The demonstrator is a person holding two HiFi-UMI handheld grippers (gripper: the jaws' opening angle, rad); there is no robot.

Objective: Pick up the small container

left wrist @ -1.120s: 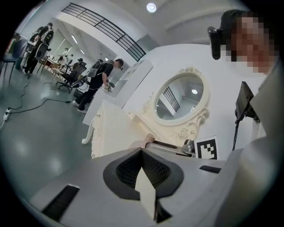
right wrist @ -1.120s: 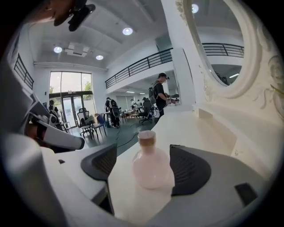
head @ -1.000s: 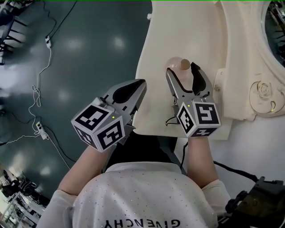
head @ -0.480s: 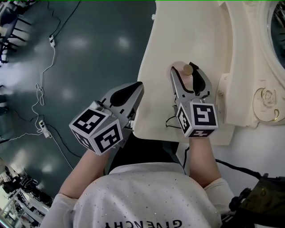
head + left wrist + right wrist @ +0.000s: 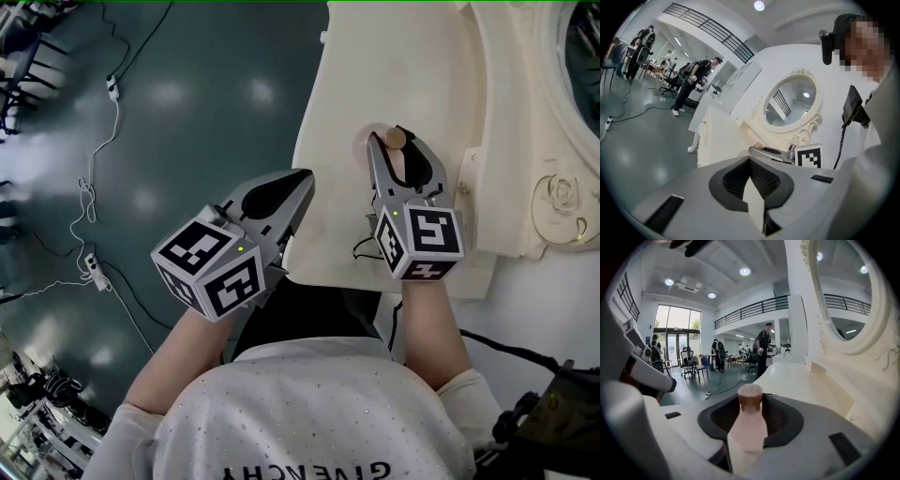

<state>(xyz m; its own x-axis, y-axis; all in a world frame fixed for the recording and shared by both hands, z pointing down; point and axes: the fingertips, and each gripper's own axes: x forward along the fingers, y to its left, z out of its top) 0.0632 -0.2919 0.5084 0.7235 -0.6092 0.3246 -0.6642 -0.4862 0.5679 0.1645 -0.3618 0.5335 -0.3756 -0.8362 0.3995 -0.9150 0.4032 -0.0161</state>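
Note:
The small container (image 5: pixel 396 141) is a pale pink bottle with a brown cap, upright on the cream dressing table (image 5: pixel 375 66). My right gripper (image 5: pixel 397 153) reaches over the table's front edge. Its jaws have just been closing and now press on the bottle's body from both sides. In the right gripper view the bottle (image 5: pixel 747 423) fills the gap between the jaws of that gripper (image 5: pixel 750 414), with its cap above them. My left gripper (image 5: pixel 300 180) hangs off the table's left edge over the floor, shut with nothing in it; its tips (image 5: pixel 750 160) meet.
An ornate oval mirror (image 5: pixel 574 66) stands at the table's right, also in the left gripper view as mirror (image 5: pixel 790 101). Cables and a power strip (image 5: pixel 89 267) lie on the dark floor at left. People (image 5: pixel 693 79) and office chairs stand far off in the hall.
The right gripper's jaws have drawn in from wide apart until they sit against the bottle. The left gripper has barely shifted.

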